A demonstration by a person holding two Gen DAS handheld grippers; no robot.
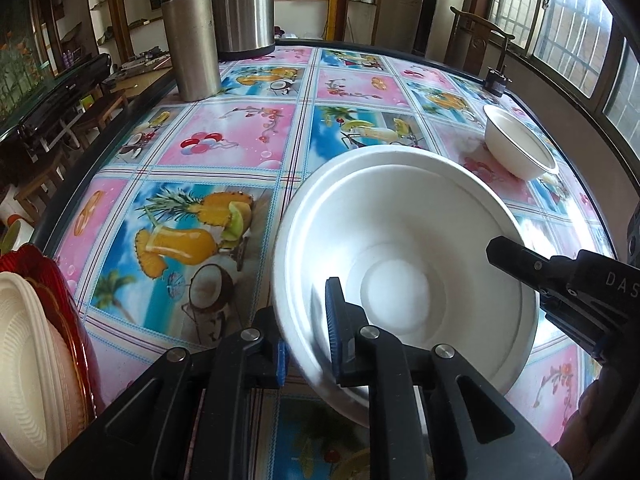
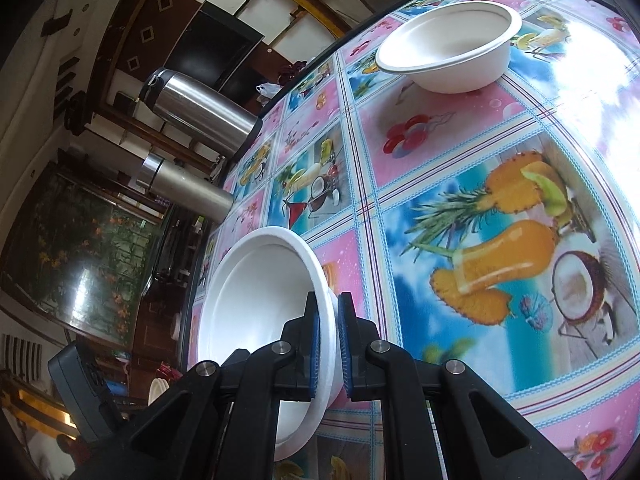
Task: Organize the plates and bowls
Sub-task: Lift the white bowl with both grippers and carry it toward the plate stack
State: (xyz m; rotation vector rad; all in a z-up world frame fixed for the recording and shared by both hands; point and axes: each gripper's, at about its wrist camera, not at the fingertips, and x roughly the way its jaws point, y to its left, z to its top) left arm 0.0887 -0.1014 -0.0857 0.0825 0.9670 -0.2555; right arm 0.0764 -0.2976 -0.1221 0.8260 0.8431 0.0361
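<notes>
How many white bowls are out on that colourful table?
2. One bowl is tilted, its rim pinched by both the left gripper and right gripper. The other bowl sits farther back. Stacked dishes may hide more.

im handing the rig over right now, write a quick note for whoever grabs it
Left gripper: shut on the near rim of the big white bowl.
Right gripper: shut on the same bowl's opposite rim; bowl is tilted above the table.
Second white bowl: upright alone on the far side of the table.
Stacked plates: at the table's left edge.
Left to do: probably nest the two bowls and put them with the stack.
</notes>
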